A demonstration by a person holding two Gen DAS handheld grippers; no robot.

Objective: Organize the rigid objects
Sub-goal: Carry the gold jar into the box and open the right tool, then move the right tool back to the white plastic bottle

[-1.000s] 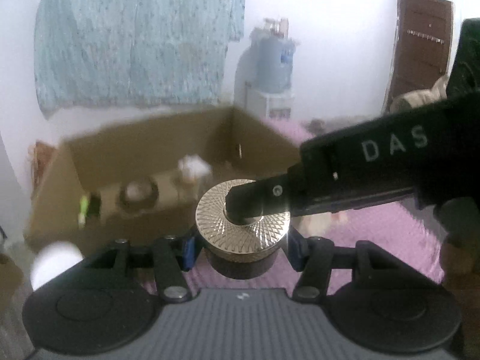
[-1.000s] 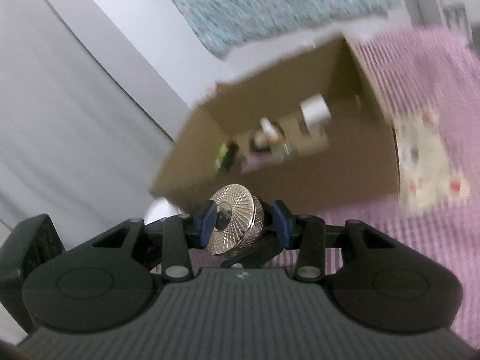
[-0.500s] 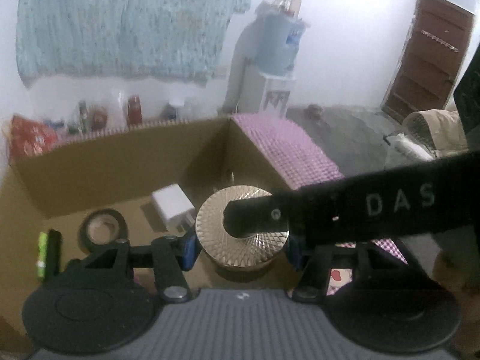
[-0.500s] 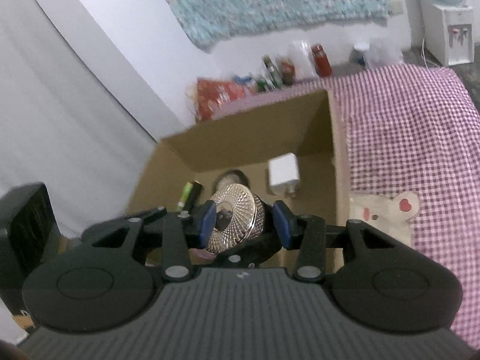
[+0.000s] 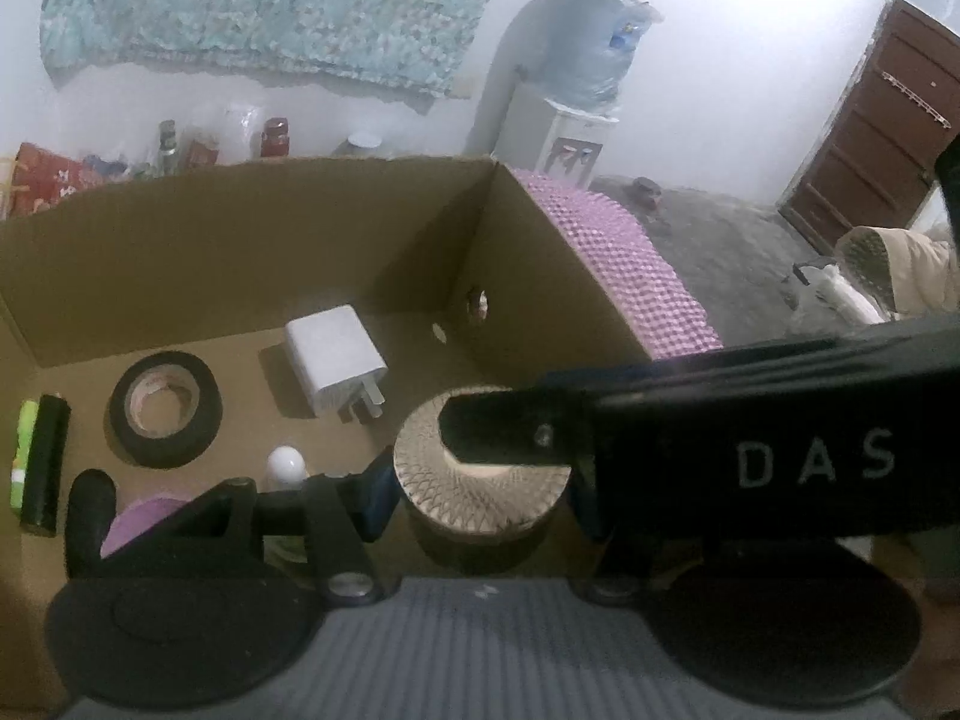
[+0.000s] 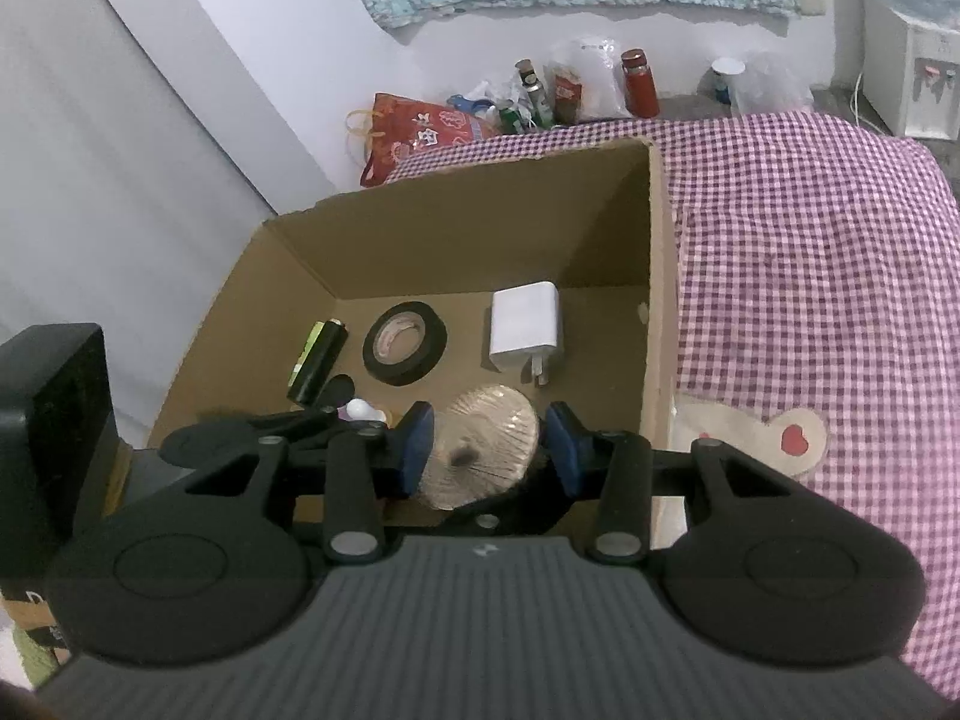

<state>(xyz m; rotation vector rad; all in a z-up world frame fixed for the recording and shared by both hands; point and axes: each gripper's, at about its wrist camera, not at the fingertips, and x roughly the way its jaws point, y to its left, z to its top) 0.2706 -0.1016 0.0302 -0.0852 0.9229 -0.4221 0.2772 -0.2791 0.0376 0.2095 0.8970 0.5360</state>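
writing: "DAS" in white on my right gripper | object: round jar, ribbed metallic lid, over cardboard box | my left gripper opening around it | right fingers narrow, jar between, contact unclear.

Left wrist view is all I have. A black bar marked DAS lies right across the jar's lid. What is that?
Observer: That is one finger of the right gripper. In the right wrist view the jar sits tilted between its blue pads, with the lid face turned toward one pad.
Operator: What lies outside the box's right wall, near me?
Observer: The checked cloth carries a pale bear patch with a red heart, close beside the cardboard box.
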